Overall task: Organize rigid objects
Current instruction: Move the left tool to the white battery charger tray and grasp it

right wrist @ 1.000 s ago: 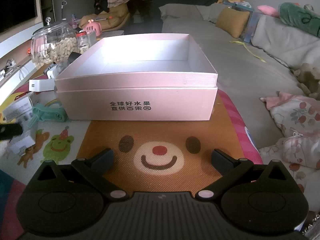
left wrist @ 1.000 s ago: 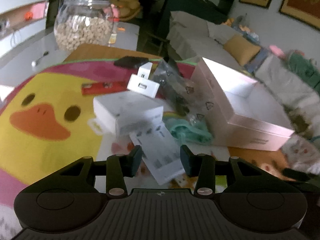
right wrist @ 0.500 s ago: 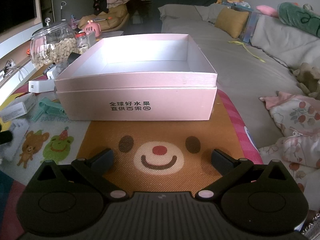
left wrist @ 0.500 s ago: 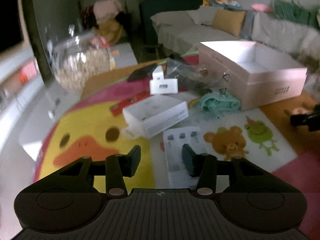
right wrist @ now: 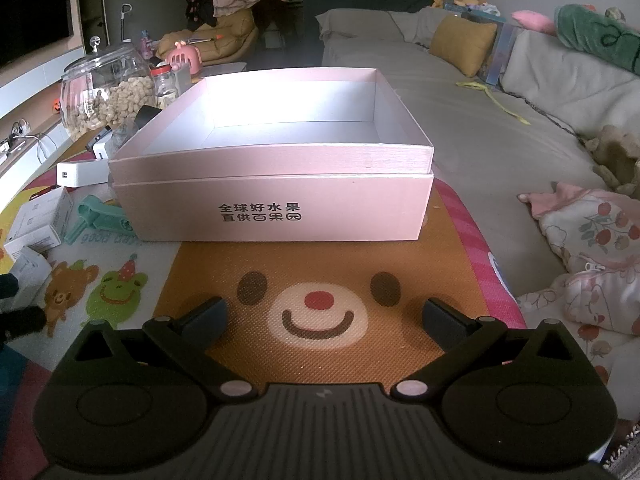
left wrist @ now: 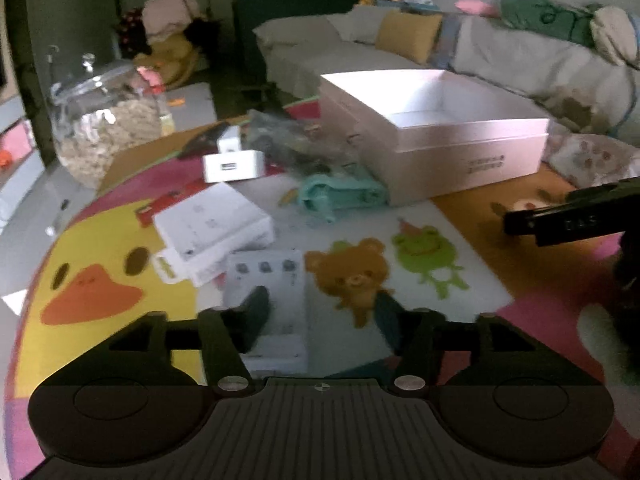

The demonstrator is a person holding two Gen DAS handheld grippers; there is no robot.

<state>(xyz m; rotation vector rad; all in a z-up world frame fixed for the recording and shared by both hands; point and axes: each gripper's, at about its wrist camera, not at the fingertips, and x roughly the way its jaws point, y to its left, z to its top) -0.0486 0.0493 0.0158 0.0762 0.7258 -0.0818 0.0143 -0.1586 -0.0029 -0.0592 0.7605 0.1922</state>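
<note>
Our left gripper [left wrist: 322,316] is opening wide over the small white box [left wrist: 276,280] lying just ahead, ready to grasp it, while the right gripper [right wrist: 324,316] waits wide and empty before the pink box [right wrist: 276,208].

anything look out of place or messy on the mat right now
Yes. The pink box is empty while the things meant for it lie scattered beside it: white cartons stacked askew, a teal tool, a white charger and crumpled plastic bags.
</note>
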